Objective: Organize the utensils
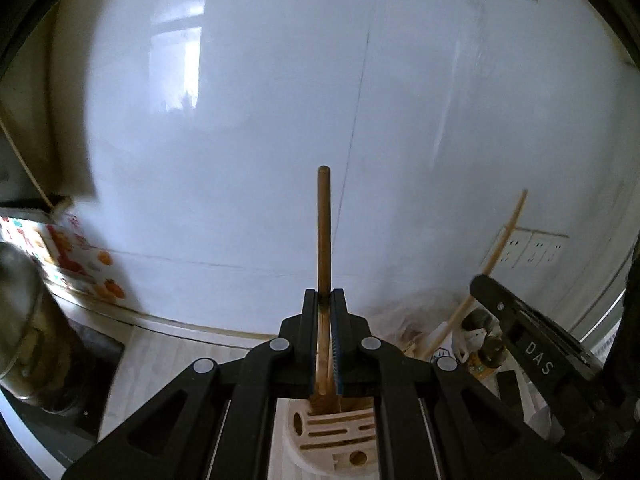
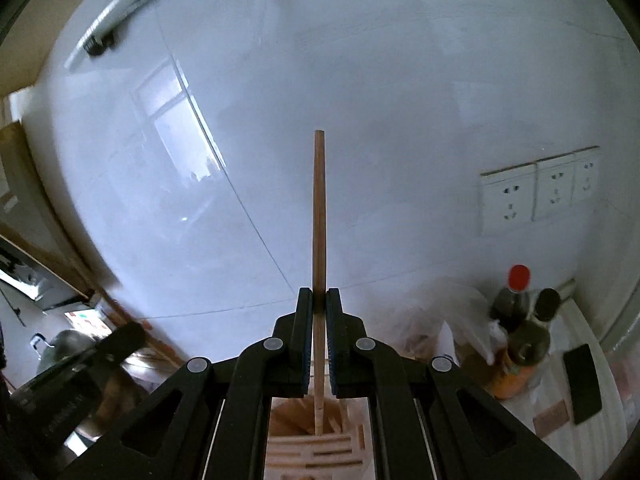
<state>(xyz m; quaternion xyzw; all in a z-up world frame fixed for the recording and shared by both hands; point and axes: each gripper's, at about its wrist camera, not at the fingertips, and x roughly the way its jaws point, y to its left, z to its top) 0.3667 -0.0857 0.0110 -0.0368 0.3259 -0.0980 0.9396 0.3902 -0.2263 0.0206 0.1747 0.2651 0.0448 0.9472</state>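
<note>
Utensils here are two slim wooden sticks, most likely chopsticks, one in each gripper. The left gripper (image 1: 325, 294) has its jaws pressed together on the darker wooden stick (image 1: 323, 224), which rises straight past the fingertips toward the white wall. The right gripper (image 2: 319, 294) pinches a paler, thinner stick (image 2: 319, 208) the same way, low on its length, so most of the shaft stands free above the pads.

Both pieces look light, stiff and smooth. I judge they need little force, but a round shaft can pivot or slide between flat pads, so a hold nearer the middle would steady them better than one close to the end.

Below the left gripper sits a wooden holder (image 1: 332, 436) with slots and round holes in its top; the stick's lower end hangs just above it, though the jaw frame hides whether they touch. That looks like the place the sticks belong.

Around them, a metal pot (image 1: 20, 320) stands off to the left. Dark bottles (image 2: 520, 320), one red-capped, crowd the right corner beside crumpled plastic bags (image 2: 460, 312). Wall sockets (image 2: 540, 192) sit above them. The two grippers work close together, so knocking each other is the main risk.
</note>
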